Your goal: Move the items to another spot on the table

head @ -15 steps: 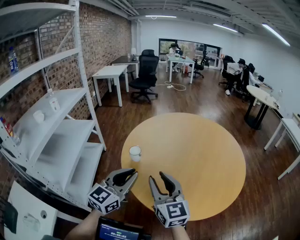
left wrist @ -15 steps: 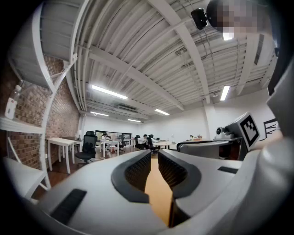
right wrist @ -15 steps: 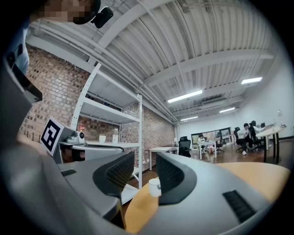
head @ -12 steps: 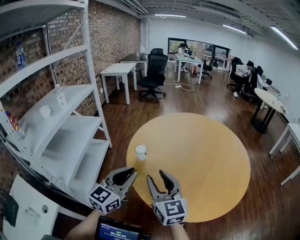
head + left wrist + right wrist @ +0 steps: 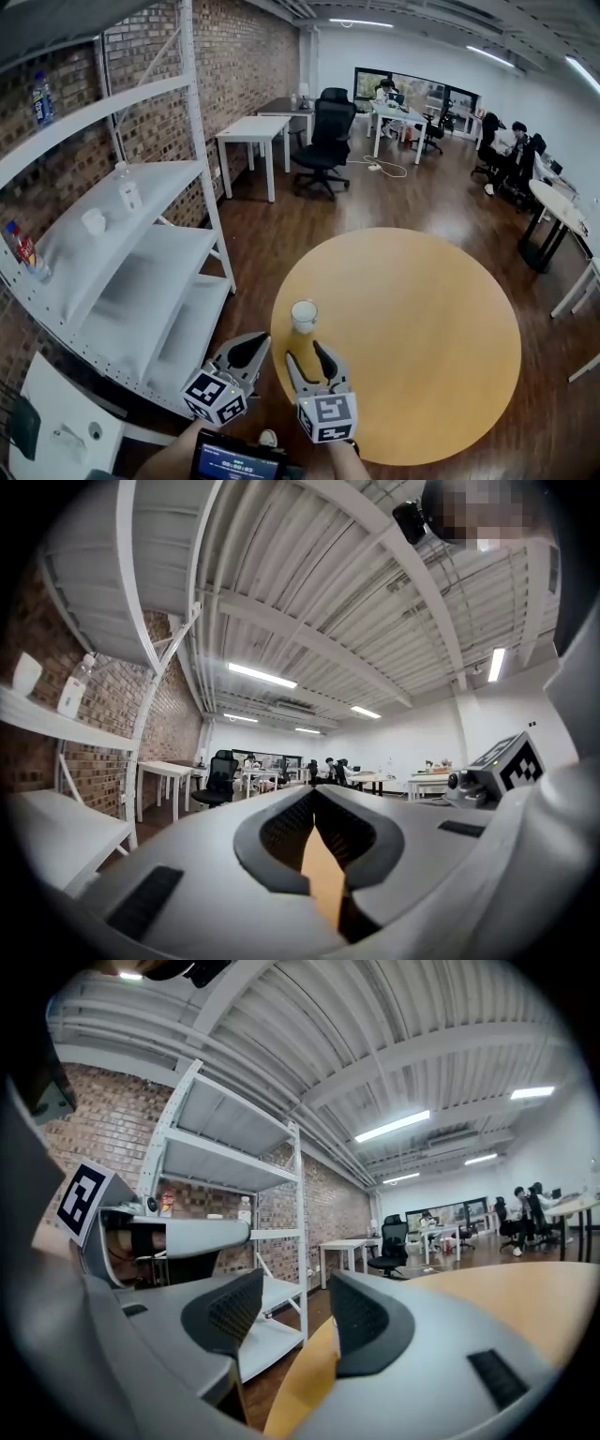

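Observation:
A small white cup (image 5: 303, 316) stands upright near the left edge of the round yellow table (image 5: 422, 337). Just short of it, my right gripper (image 5: 306, 356) is held level over the table's near edge, jaws open with nothing between them; the right gripper view (image 5: 295, 1312) shows a clear gap between the pads. My left gripper (image 5: 262, 341) sits to its left, off the table's rim, its jaws shut and empty, tips meeting in the left gripper view (image 5: 314, 797). The cup appears in neither gripper view.
White metal shelving (image 5: 141, 253) stands close on the left, holding a bottle (image 5: 125, 192), a small cup (image 5: 94, 221) and other bottles. A black office chair (image 5: 330, 131), white desks (image 5: 253, 131) and seated people lie beyond. A small screen (image 5: 230, 461) sits below the grippers.
The head view has shifted so the table and cup sit closer and further right in frame. The cup now stands directly ahead of the right gripper. Both jaws look as they did.

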Demonstrator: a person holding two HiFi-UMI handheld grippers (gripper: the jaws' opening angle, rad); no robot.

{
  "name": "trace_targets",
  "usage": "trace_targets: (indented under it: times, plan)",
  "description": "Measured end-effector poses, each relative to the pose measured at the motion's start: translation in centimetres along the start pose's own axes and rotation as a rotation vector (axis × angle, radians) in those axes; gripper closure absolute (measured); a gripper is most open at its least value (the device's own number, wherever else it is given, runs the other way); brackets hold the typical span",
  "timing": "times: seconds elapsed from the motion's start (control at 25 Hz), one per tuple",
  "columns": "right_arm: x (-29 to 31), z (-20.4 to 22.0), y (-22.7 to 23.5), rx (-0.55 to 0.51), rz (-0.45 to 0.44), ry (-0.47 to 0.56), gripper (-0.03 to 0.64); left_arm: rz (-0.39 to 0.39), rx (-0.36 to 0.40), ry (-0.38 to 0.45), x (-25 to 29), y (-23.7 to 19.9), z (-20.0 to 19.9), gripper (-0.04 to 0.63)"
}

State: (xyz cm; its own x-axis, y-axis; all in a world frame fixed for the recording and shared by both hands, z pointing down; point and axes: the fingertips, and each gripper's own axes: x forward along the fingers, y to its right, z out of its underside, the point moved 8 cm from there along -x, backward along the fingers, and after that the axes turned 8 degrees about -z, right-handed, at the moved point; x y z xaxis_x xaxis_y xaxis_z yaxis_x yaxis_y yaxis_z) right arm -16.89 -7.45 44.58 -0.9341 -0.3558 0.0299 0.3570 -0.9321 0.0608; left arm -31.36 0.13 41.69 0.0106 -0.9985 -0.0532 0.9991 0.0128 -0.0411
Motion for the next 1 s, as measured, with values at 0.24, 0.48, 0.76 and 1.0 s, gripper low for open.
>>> trace_targets:
  times: [0.24,0.48,0.76,1.0]
  plan:
    - [5.3,2.0,2.7,0.009,0.109,-0.034,0.300,0.033,-0.036,-0.025,4.2,-4.7,2.2,0.594]
    - [9.6,6.4,5.1,0.047,0.138,-0.163,0.210,0.065,-0.089,-0.067,7.3,-7.2,4.9,0.594]
    - [14.1,11.6,8.8,0.116,0.228,-0.259,0.166,0.104,-0.108,-0.120,10.9,-11.0,7.5,0.594]
    - [16.5,14.3,10.8,0.140,0.250,-0.264,0.166,0.139,-0.094,-0.154,13.6,-12.5,8.7,0.594]
